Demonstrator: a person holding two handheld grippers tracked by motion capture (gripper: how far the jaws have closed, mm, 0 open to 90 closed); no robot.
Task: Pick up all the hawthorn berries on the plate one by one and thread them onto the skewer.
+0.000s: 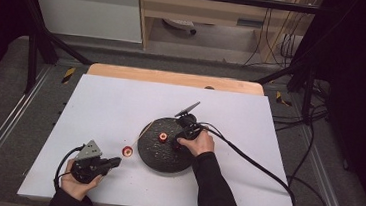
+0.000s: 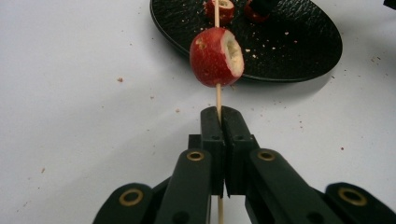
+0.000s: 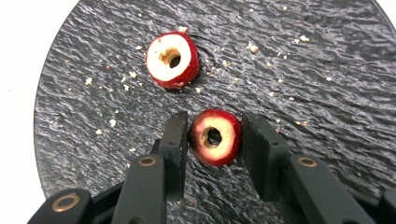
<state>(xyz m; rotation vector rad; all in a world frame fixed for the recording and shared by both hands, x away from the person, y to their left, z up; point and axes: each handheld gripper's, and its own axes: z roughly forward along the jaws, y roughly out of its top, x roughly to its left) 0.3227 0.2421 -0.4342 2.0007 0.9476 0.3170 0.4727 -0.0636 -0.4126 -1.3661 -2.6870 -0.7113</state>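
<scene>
Skewering of cored red fruit pieces in hand; black plate (image 1: 163,159) taken as landmark. Left gripper (image 2: 219,122) at rest off the plate's left rim, jaws fully shut on a thin skewer (image 2: 217,95). One fruit (image 2: 216,57) already threaded, hanging between jaw tips and plate rim, above the white table (image 1: 120,107). Skewer tip seen reaching over the rim. Right gripper (image 3: 215,135) over the plate's middle, jaws closed in around a second fruit (image 3: 215,137), cored hole facing the camera; left pad touching, right pad at the skin or a hair off, grip judged just made. Third fruit (image 3: 172,59) lying loose on the plate, beyond the held one. Risks judged: soft flesh crushed or split by too hard a squeeze; round piece rolled in the pads on lifting, hole turned off the skewer line; thin skewer bent or snapped under a sideways push; threaded fruit slid off the free end if tipped downward.
</scene>
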